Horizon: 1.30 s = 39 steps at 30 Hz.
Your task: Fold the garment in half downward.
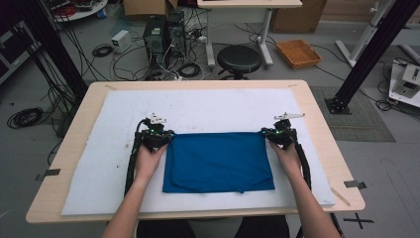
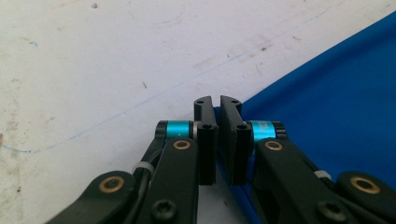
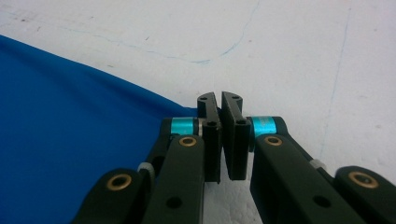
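The folded blue cloth (image 1: 218, 162) lies flat mid-worktop on the white mat (image 1: 99, 168); the left tool (image 1: 157, 135) pinches its far left corner, jaws closed; the right tool (image 1: 280, 133) likewise clamps the far right corner.

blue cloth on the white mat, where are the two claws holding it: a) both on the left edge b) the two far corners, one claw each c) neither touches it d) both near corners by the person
b: in the high view the left claw and the right claw sit at the far left and far right corners of the blue cloth, and each gripper view shows the jaws shut on its edge.
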Available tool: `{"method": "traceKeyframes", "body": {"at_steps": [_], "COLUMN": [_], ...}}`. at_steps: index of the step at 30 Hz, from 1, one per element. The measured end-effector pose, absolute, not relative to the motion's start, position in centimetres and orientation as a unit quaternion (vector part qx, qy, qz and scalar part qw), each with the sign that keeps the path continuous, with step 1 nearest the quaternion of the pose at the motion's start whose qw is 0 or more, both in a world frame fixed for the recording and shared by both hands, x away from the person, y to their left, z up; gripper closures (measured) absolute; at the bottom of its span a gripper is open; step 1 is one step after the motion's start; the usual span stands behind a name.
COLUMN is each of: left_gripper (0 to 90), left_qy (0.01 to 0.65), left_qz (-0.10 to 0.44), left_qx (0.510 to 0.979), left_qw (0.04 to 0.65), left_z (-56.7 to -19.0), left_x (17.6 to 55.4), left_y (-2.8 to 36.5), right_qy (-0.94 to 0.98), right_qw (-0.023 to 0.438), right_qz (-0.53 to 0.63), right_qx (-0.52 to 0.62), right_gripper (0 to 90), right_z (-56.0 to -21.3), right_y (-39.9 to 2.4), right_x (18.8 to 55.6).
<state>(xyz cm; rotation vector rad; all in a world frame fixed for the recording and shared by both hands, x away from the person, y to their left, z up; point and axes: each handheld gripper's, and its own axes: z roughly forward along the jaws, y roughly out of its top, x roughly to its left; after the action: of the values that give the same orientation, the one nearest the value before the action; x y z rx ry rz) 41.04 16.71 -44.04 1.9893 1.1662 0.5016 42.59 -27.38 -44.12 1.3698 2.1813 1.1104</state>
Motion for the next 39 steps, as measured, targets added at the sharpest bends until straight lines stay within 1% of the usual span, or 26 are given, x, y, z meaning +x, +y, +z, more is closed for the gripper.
{"method": "traceKeyframes", "body": {"at_steps": [1,2,3,5,6,8,10,13,18,21,24,28,39], "left_gripper": [83.6,78.8,70.9,62.2,58.0,50.3,44.7,40.3,35.1,35.1,35.1,35.1,35.1], "left_qy": [0.457,0.46,0.464,0.462,0.461,0.454,0.445,0.434,0.415,0.42,0.42,0.41,0.405], "left_qz": [0.199,0.203,0.206,0.21,0.215,0.224,0.235,0.242,0.257,0.261,0.261,0.264,0.271], "left_qx": [0.778,0.774,0.769,0.763,0.759,0.756,0.752,0.748,0.749,0.742,0.739,0.747,0.742], "left_qw": [0.382,0.385,0.389,0.401,0.407,0.416,0.425,0.439,0.448,0.452,0.458,0.451,0.461], "left_z": [-43.9,-43.8,-43.5,-42.9,-42.5,-41.7,-41.0,-40.5,-40.0,-40.0,-40.1,-40.2,-40.0], "left_x": [41.0,40.9,40.7,40.1,39.7,38.6,37.4,35.6,34.0,33.7,33.6,33.3,32.9], "left_y": [16.8,16.8,16.8,17.1,17.2,17.5,17.9,18.6,19.9,20.5,20.8,20.4,20.4], "right_qy": [0.766,0.764,0.763,0.76,0.757,0.754,0.749,0.736,0.723,0.713,0.712,0.703,0.701], "right_qw": [0.174,0.178,0.18,0.182,0.185,0.181,0.187,0.181,0.187,0.189,0.198,0.204,0.211], "right_qz": [0.393,0.395,0.398,0.403,0.408,0.42,0.434,0.457,0.478,0.486,0.481,0.487,0.487], "right_qx": [0.478,0.478,0.476,0.476,0.476,0.471,0.465,0.465,0.462,0.468,0.472,0.476,0.476], "right_gripper": [83.3,79.4,75.2,64.2,60.6,56.4,51.7,48.0,43.9,43.0,42.7,42.5,42.0], "right_z": [-44.0,-43.7,-43.5,-43.0,-42.8,-42.3,-41.7,-40.9,-40.4,-40.7,-40.5,-40.2,-40.0], "right_y": [-27.4,-27.3,-27.4,-27.5,-27.6,-27.9,-28.4,-29.2,-30.7,-31.5,-32.2,-32.9,-33.1], "right_x": [42.5,42.3,42.1,41.7,41.4,40.7,39.7,38.1,36.0,35.2,34.9,34.7,34.6]}}
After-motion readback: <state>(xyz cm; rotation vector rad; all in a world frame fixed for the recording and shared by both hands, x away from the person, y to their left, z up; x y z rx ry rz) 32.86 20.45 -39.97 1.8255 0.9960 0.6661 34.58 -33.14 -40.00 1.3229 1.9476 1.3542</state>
